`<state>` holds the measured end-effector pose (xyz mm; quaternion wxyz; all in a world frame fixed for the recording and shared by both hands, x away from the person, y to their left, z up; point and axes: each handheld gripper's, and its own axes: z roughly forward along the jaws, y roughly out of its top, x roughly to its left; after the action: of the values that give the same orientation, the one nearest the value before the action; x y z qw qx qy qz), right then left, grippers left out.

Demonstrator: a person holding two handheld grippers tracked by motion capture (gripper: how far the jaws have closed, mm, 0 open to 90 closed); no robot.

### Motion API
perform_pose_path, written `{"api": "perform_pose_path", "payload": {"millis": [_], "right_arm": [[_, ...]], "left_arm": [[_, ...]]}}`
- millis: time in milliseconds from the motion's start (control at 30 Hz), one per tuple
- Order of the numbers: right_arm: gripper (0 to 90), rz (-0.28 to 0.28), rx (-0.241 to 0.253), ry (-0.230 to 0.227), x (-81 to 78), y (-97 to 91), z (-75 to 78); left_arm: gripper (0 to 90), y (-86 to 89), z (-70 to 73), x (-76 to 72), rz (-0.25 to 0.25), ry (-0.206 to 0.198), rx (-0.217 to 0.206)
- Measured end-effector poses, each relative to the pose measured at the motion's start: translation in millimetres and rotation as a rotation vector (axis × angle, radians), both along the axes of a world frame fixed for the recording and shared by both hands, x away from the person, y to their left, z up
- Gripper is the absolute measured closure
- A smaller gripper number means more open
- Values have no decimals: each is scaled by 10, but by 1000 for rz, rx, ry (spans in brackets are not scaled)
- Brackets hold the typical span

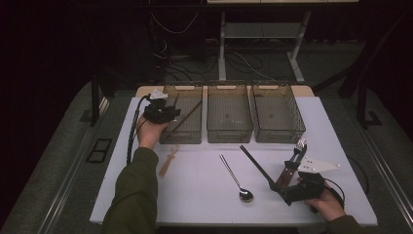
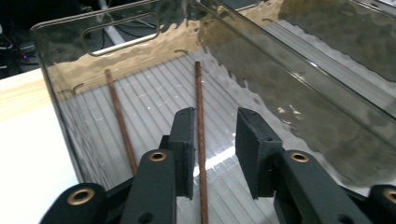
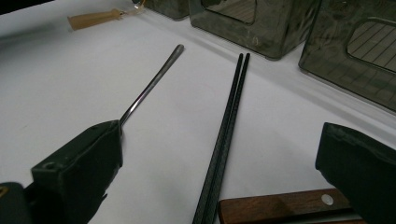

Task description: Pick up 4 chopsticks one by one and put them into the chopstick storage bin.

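My left gripper (image 1: 168, 113) hangs over the near left end of the left clear bin (image 1: 191, 135). In the left gripper view its jaws (image 2: 215, 119) stand apart, open. A thin brown chopstick (image 2: 199, 93) lies on the bin's ribbed floor between them, close to the left pad and free of the right one. A second brown chopstick (image 2: 116, 107) lies further left in the same bin. My right gripper (image 1: 287, 187) rests low at the front right, wide open (image 3: 224, 135). A pair of black chopsticks (image 3: 231, 107) and a wooden-handled fork (image 1: 293, 158) lie on the table between its jaws.
Two more clear bins, the middle bin (image 1: 229, 131) and the right bin (image 1: 278, 134), stand in a row behind. A metal spoon (image 1: 235, 178) lies front centre and a wooden fork (image 1: 168, 161) lies near the left forearm. A white mat (image 1: 195, 195) covers the table.
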<state>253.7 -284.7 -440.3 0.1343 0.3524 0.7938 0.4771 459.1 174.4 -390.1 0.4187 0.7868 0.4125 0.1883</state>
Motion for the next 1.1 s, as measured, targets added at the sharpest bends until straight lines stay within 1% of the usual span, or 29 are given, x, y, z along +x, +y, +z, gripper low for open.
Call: {"api": "perform_pose_path", "payload": {"millis": [33, 67, 133, 233, 267, 300, 333, 367, 433, 500, 533, 567, 600, 700, 767, 833, 900, 1033, 1100], "right_arm": [[9, 0, 0, 0, 1, 1, -1], [9, -1, 0, -1, 2, 1, -2], [9, -1, -1, -1, 1, 0, 0], [9, -2, -1, 0, 3, 1, -2], [9, -3, -1, 0, 3, 2, -2], [9, -3, -2, -1, 2, 3, -3], [9, -3, -2, -1, 2, 3, -3], [9, -4, -2, -2, 1, 3, -3], [9, -3, -2, -1, 1, 2, -2], [9, -4, -4, 0, 3, 4, -4], [9, -4, -5, -1, 3, 4, -5], [9, -4, -6, 0, 4, 5, -6], [9, -4, -6, 1, 3, 5, -5], [9, -5, -5, 3, 2, 6, -4], [9, -6, -5, 3, 3, 7, -5], [9, -6, -6, 2, 1, 7, -5], [9, -9, -4, 3, -3, 7, -2], [9, -12, -5, 2, -6, 2, 1], [8, -21, -2, 1, -8, 0, 4]], "left_arm": [[633, -9, 9, -12, -17, -5, 12], [626, -16, 17, -22, -23, -7, 17], [603, -25, 35, -48, -47, -11, 2], [552, -40, 57, -83, -72, 3, -24], [532, -46, 67, -102, -77, 3, -22], [522, -51, 78, -127, -85, -5, -18], [511, -60, 83, -157, -87, -12, -30], [497, -60, 95, -188, -97, -15, -32], [479, -69, 108, -266, -115, -24, -53], [456, -67, 120, -331, -125, -34, -57], [443, -60, 120, -382, -136, -39, -78], [425, -56, 118, -409, -145, -36, -93], [407, -48, 116, -444, -159, -28, -100], [356, -38, 97, -562, -177, -25, -99], [326, -34, 76, -644, -185, -14, -104], [291, -40, 43, -749, -203, -14, -118], [261, -51, 15, -830, -211, -11, -113], [197, -72, -39, -1020, -223, -23, -106], [174, -75, -50, -1101, -228, -27, -100]]}}
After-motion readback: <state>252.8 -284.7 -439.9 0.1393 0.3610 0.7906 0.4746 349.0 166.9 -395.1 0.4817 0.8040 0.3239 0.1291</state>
